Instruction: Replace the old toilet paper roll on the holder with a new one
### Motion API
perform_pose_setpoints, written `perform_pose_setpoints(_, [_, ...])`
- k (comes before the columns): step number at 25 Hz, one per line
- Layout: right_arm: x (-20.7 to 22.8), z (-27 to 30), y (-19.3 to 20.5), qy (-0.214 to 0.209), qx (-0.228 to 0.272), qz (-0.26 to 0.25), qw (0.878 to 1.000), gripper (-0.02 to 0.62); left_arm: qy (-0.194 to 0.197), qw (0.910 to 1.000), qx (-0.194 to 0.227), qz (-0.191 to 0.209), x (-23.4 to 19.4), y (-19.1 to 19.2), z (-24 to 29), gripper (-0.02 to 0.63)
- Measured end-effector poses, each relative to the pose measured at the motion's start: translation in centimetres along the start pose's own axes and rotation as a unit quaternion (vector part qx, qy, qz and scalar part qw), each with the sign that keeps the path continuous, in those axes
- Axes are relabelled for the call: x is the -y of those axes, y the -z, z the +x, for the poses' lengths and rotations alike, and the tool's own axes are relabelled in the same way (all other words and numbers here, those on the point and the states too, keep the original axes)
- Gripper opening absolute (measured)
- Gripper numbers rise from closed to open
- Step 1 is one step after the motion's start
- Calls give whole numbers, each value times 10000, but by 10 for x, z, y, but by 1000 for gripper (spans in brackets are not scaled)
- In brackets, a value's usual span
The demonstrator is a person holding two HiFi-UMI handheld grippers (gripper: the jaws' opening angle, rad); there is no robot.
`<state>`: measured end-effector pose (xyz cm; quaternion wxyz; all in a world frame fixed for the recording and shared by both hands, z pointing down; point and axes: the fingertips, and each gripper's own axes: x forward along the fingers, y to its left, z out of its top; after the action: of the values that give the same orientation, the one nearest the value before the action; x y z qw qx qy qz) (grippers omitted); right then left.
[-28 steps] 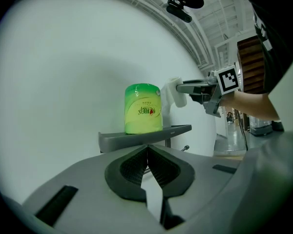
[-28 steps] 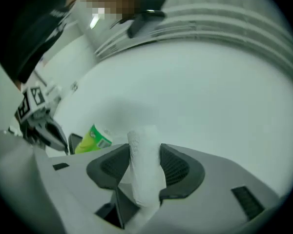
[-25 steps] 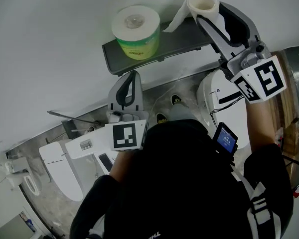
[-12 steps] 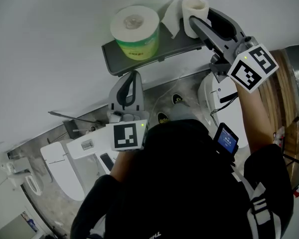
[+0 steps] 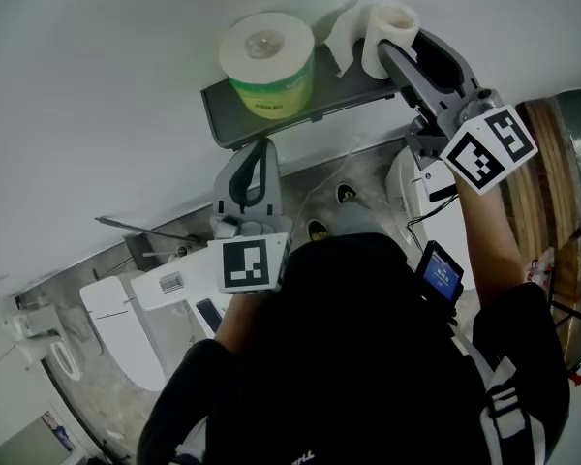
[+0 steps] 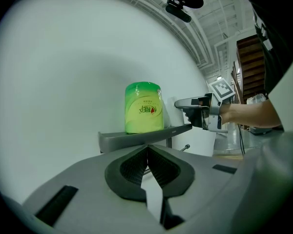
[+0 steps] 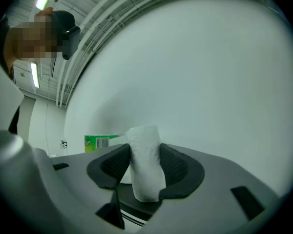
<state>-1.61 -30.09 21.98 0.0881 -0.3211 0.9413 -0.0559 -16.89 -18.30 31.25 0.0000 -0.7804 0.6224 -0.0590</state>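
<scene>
Right gripper view had the right gripper (image 5: 401, 43) part-open, jaws pinched on the thin old roll (image 7: 145, 167), upright at the right end of the grey shelf (image 5: 341, 89), well apart from the green-wrapped new roll (image 5: 266, 61) further left. Left gripper (image 6: 147, 152) hung below the shelf, jaws together, nothing in them. Best bet imo was a light squeeze so the core didn't crush, & keeping it clear of the edge

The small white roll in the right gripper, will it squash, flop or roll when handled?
The small white roll probably squashes easily: little paper is left round its hollow core, and the right gripper seems to pinch it in. Its loose tail hangs out and will likely flop. On its side it could roll along the shelf.
</scene>
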Motion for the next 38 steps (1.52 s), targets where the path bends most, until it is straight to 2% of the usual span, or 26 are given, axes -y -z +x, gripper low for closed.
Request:
perform_pose_setpoints(3, [0, -2, 1, 42, 17, 20, 10000, 204, 68, 10000, 41, -36, 4, -3, 3, 21])
perform_pose_setpoints(9, [-9, -7, -1, -147, -30, -149, 9998, 207, 111, 9999, 22, -36, 4, -3, 3, 21])
perform_pose_setpoints(17, [-11, -11, -12, -156, 0, -277, 9995, 270, 111, 9999, 1, -31, 3, -4, 0, 21])
perform_pose_setpoints(21, [-14, -19, -29, -193, 258, -246, 9992, 275, 106, 9999, 35, 2, 3, -8, -1, 21])
perform_pose_setpoints(26, [-24, -23, -44, -202, 433, -467, 9978, 300, 91, 9999, 47, 3, 1, -7, -2, 21])
perform_pose_setpoints(32, [-58, -33, -65, -305, 799, -627, 9944, 367, 55, 10000, 50, -33, 0, -7, -3, 21])
perform_pose_setpoints(38, [-110, -21, -44, -840, 564, -646, 9928, 396, 2, 10000, 24, -67, -3, -4, -7, 22])
